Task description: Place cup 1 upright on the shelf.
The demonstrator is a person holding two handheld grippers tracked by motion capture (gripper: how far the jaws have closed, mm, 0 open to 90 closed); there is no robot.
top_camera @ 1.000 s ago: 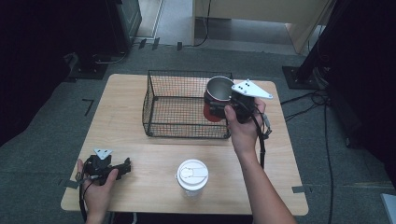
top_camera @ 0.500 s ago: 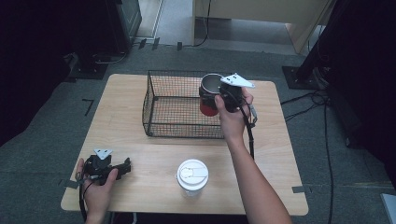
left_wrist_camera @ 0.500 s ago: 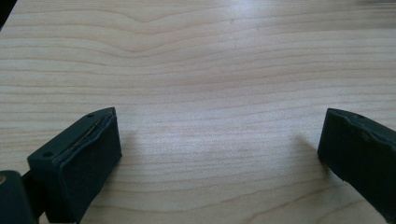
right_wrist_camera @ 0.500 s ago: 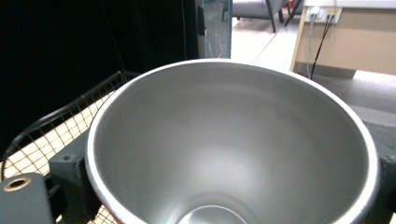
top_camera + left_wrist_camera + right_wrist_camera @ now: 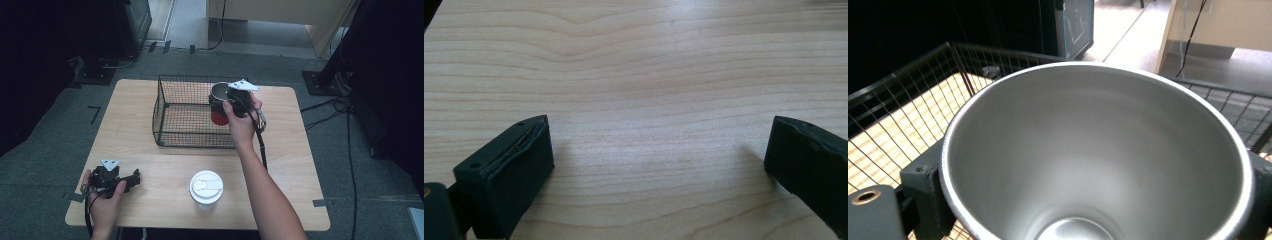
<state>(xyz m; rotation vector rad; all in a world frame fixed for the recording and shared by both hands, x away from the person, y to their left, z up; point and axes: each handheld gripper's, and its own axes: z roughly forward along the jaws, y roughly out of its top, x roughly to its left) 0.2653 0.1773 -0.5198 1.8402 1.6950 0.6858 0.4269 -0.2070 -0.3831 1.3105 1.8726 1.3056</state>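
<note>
A steel cup with a red lower body is held upright in my right gripper, which is shut on it. The cup hangs inside the right end of the black wire basket, its rim above the basket's top edge. In the right gripper view the cup's bare steel inside sits between the fingers, with the basket mesh behind. My left gripper rests on the table near the front left corner, open, and between its jaws lies only bare wood.
A paper cup with a white lid stands near the table's front edge, at its middle. The wooden table has free room right of the basket. Cables and dark equipment stands lie on the floor around it.
My right gripper has carried the steel cup leftward, from the basket's right edge further in over the basket. The left gripper has stayed still.
</note>
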